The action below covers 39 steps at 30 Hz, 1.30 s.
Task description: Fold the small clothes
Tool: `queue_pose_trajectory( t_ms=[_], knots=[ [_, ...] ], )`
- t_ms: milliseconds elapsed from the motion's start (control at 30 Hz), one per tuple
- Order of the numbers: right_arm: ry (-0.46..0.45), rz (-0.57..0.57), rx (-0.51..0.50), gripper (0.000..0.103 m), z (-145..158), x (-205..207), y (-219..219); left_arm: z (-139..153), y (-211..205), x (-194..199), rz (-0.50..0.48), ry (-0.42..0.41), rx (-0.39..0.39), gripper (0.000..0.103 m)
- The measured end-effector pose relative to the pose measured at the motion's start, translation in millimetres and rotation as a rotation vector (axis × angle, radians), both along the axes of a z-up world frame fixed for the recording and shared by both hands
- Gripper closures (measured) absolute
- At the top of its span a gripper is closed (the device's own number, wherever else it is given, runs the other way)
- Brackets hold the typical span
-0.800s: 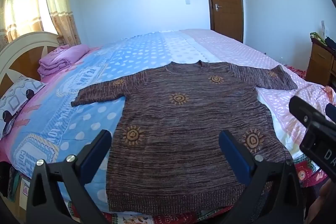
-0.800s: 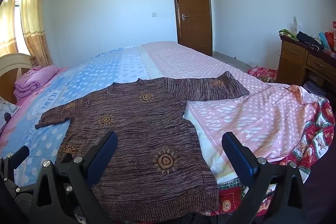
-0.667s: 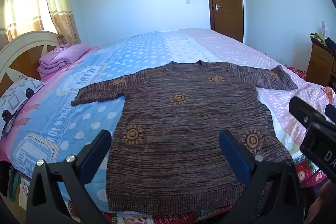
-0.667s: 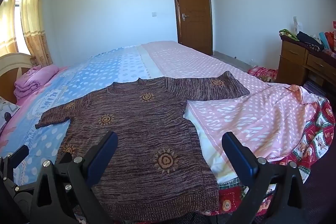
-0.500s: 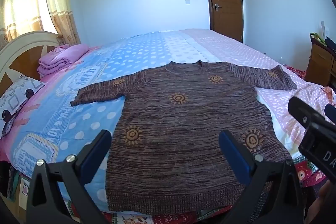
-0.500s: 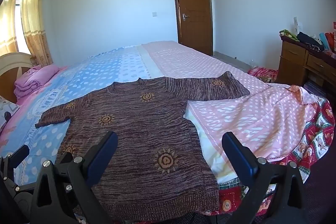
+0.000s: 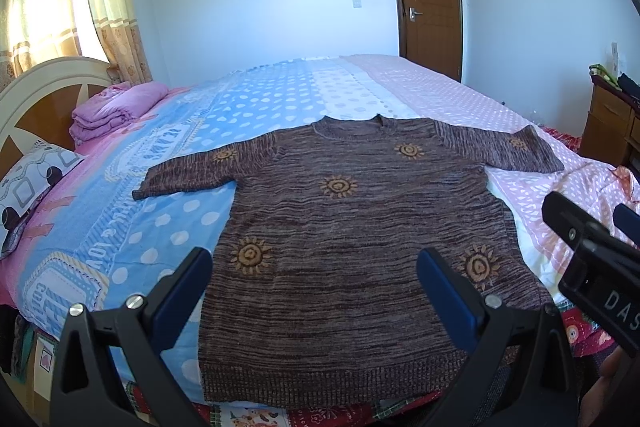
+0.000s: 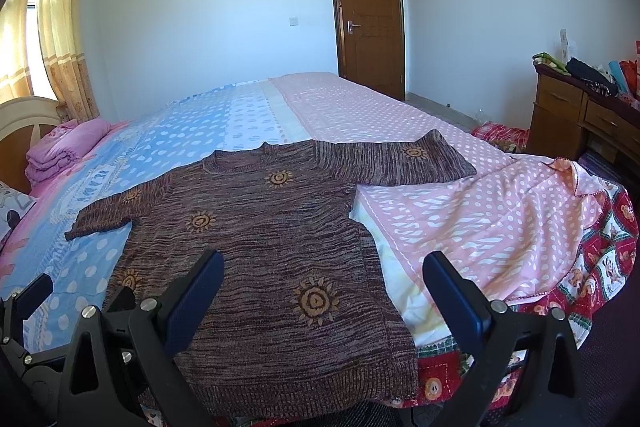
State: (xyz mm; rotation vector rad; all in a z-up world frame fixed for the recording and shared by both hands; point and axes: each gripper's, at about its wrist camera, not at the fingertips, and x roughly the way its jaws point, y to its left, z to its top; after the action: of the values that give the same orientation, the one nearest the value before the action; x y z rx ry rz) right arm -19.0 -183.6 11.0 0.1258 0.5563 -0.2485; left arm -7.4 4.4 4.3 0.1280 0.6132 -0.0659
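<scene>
- Across the bed (image 7: 280, 99), I see the brown sweater (image 7: 352, 227) spread flat, sleeves out, hem at the near edge.
- Folding hasn't begun, I judge; next I need a sleeve or hem corner pinched.
- My left claw (image 7: 316, 275) and right claw (image 8: 324, 283) hang spread wide, released, gripping nothing.
- Readable: "DAS" on the right claw's body; the bedsheet lettering is illegible.

No visible change since earlier frames
</scene>
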Motion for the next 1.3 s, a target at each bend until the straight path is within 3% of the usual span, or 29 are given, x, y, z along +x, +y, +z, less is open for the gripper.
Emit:
queue_pose_trajectory(
  t_ms=[800,1300],
  knots=[
    [0.031,-0.014,-0.01,0.003,-4,4,-1,-4,-4,3,-0.017,0.013,-0.012,0.0],
    [0.1,-0.048,0.0,0.003,-9,48,-14,-20,2,51,0.007,0.106,-0.019,0.0]
  ],
)
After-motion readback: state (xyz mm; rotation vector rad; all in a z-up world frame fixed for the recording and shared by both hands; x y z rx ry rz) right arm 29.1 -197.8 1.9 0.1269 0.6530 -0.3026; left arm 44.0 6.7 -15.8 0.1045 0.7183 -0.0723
